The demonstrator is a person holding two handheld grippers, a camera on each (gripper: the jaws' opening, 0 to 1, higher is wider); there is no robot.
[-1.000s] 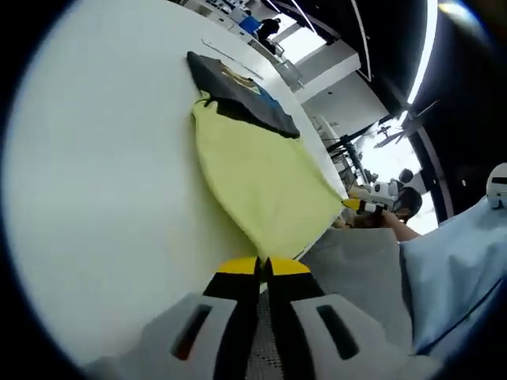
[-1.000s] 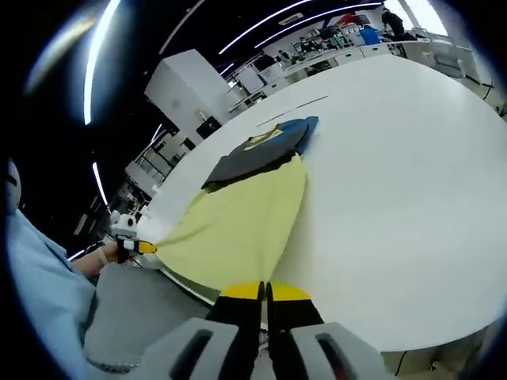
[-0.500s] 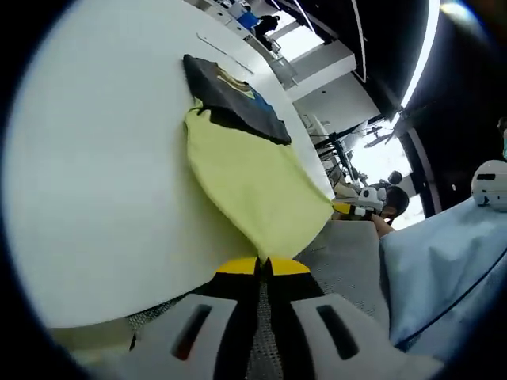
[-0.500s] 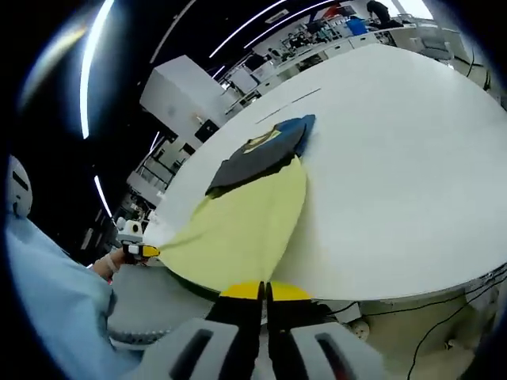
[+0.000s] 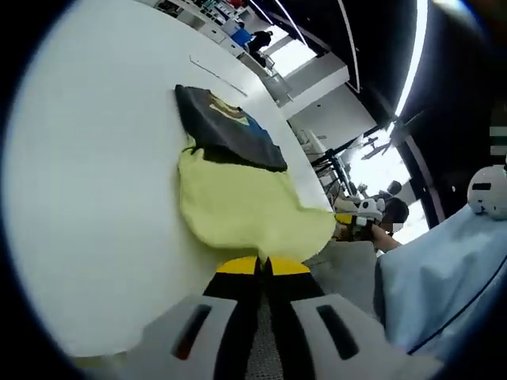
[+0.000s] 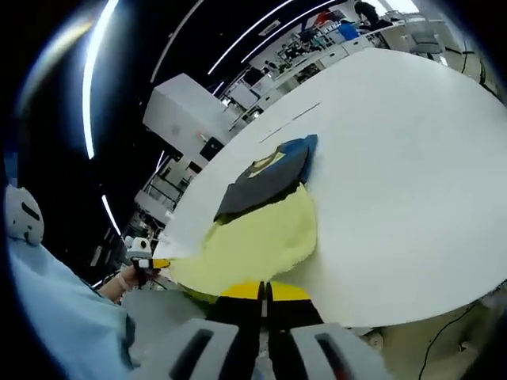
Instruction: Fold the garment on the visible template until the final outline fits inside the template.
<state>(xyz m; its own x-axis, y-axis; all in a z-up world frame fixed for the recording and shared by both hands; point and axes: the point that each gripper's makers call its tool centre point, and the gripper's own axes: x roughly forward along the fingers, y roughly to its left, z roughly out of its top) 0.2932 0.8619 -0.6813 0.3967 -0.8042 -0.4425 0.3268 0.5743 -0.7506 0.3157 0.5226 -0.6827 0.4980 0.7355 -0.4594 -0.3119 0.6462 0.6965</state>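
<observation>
Since a second ago the yellow-green cloth panel (image 5: 238, 214) has bunched shorter toward the dark folded shirt (image 5: 226, 131) on the white round table (image 5: 87, 182). Left claw (image 5: 263, 267) and right claw (image 6: 264, 290), both pressed together, pinch its near edge.

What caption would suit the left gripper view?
Hand-held gripper shut on a yellow garment beside a dark shirt on a white table.

Yellow garment (image 5: 238, 210) lies rumpled, seemingly overlapping dark folded clothes (image 5: 226, 133).
</observation>
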